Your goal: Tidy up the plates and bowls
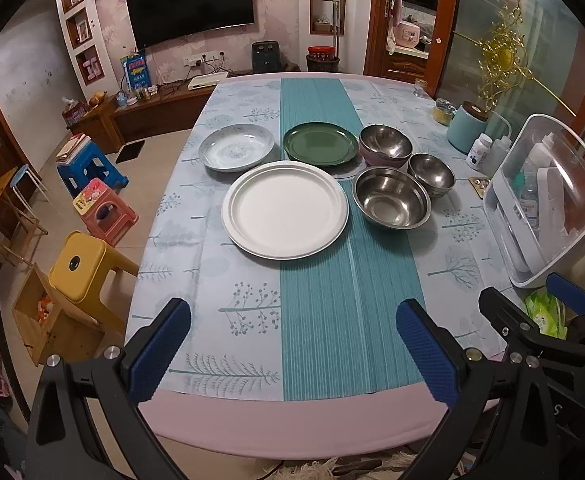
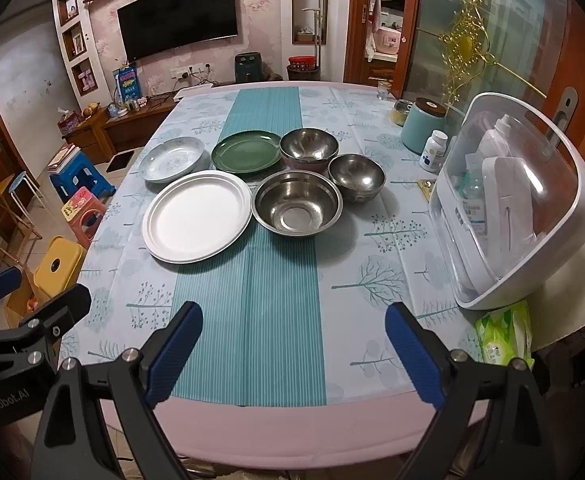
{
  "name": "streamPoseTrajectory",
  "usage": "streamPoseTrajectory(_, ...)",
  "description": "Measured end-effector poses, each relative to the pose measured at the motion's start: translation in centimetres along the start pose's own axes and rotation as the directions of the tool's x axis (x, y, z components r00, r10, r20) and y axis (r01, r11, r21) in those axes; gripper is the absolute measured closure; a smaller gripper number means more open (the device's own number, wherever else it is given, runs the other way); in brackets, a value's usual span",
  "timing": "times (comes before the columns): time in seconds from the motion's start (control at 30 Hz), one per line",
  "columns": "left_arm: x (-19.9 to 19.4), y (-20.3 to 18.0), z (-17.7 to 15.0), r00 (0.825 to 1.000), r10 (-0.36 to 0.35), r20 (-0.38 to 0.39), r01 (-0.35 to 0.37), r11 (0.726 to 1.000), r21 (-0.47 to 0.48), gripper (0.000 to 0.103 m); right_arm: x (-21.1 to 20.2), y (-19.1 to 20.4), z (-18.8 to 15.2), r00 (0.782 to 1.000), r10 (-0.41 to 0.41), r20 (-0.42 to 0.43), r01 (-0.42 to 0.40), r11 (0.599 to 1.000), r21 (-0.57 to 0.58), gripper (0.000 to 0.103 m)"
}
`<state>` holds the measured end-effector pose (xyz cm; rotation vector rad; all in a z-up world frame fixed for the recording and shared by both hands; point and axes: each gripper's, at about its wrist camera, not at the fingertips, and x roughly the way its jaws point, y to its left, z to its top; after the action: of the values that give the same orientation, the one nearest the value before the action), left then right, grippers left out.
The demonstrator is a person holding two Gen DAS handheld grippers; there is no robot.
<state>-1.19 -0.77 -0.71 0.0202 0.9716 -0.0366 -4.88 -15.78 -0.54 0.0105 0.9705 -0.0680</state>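
Six dishes: we count three plates and three steel bowls, grouped mid-tabletop [image 1: 252, 416].
Plates: white plate [image 1: 285, 210] nearest us; patterned plate [image 1: 236, 147] and green plate [image 1: 319, 144] behind it.
Bowls: large bowl [image 1: 391, 197], small bowl [image 1: 431, 175], far bowl [image 1: 385, 146], right of the plates.
Surroundings: we see a lidded white bin [image 2: 520, 204], a teal canister [image 2: 422, 126] and a wipes pack [image 2: 502, 334] at the right edge.
Left claw [image 1: 292, 344]: wide open, holding nothing, over the near edge.
Right claw [image 2: 294, 346]: wide open, holding nothing, beside it.

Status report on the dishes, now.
Left gripper and right gripper open, empty, short of the dishes. Three plates, three steel bowls unstacked on table. Path clear.
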Motion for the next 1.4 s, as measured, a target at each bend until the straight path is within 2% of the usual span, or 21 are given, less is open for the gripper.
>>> streamPoseTrajectory(0.53, -1.5, -0.6, -1.0, 0.999, -0.010, 0.044, 0.012, 0.999, -0.044, 0.001, -0.7, -1.3, -0.7, 0.998, 0.054, 0.041, -0.052, 0.998, -0.043, 0.009)
streamPoseTrajectory(0.83, -0.7, -0.1, -1.3, 1.000, 0.001, 0.014, 0.000, 0.999, -0.050, 0.003, 0.3, -1.1, -0.8, 0.996, 0.087, 0.025, -0.086, 0.995, -0.042, 0.009)
streamPoseTrajectory(1.0, 0.6, 0.9, 0.0, 1.000, 0.001, 0.002, -0.001, 1.000, -0.024, 0.008, 1.5, -0.6, -0.1, 0.996, 0.089, 0.006, -0.089, 0.996, -0.022, 0.009)
streamPoseTrajectory(1.17, 2.2, 2.7, 2.1, 1.000, -0.007, 0.007, 0.007, 1.000, -0.014, 0.008, 2.9, 0.5, 1.1, 0.997, 0.077, -0.012, -0.077, 0.997, 0.001, 0.009)
streamPoseTrajectory(1.4, 5.9, 6.0, 6.0, 0.999, 0.021, 0.040, -0.022, 0.999, 0.029, 0.008, 6.1, 3.0, 3.7, 0.997, 0.060, -0.043, -0.060, 0.998, 0.018, 0.010)
